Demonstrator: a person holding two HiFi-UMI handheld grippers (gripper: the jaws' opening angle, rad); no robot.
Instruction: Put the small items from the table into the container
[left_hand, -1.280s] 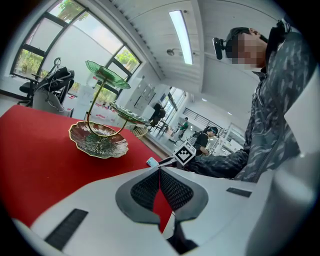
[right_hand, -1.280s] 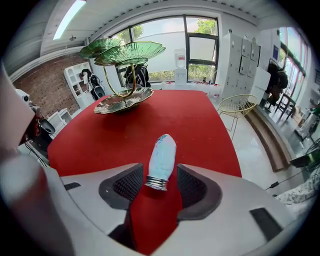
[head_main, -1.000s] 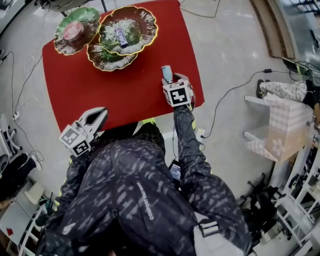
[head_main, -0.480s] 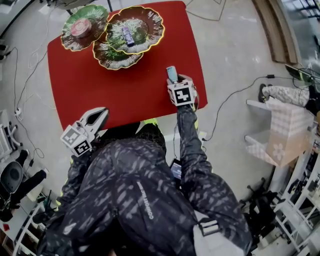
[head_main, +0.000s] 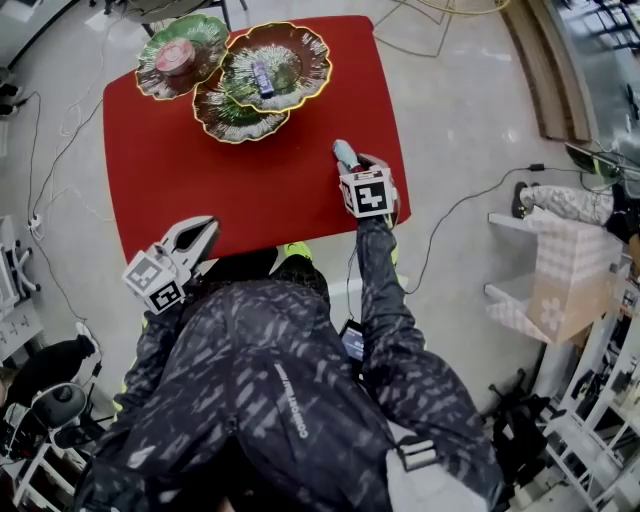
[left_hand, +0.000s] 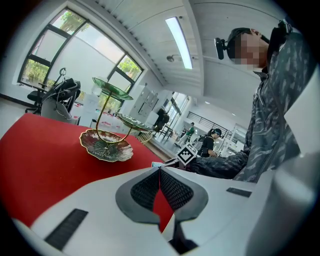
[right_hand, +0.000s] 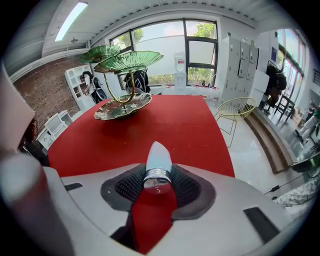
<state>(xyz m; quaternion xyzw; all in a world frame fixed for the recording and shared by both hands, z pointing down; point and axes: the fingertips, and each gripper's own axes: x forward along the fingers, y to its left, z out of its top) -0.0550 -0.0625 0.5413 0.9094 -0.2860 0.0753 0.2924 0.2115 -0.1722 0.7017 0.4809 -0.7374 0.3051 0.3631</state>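
A pale candle-shaped light bulb (right_hand: 157, 167) with a metal screw base lies between the pads of my right gripper (right_hand: 157, 182), its tip pointing away. The jaws are closing and the pads touch the base on both sides. In the head view the bulb (head_main: 344, 155) sticks out past the right gripper (head_main: 350, 170) near the red table's (head_main: 200, 170) right edge. My left gripper (head_main: 205, 228) hangs shut and empty at the table's near edge, jaws together (left_hand: 160, 172). The container, a tiered stand of green leaf-shaped dishes (head_main: 275, 65), stands at the far side and holds a pink item (head_main: 175, 57) and a small blue item (head_main: 263, 78).
The stand (right_hand: 122, 105) is well beyond the right gripper across bare red cloth. A yellow wire chair (right_hand: 239, 107) stands off the table's right side. Cables run over the floor (head_main: 470, 185). White shelves (head_main: 555, 270) stand at the right.
The right jaws have come in onto the bulb, which now leans instead of standing upright. The left gripper has kept still. The head camera has shifted a little.
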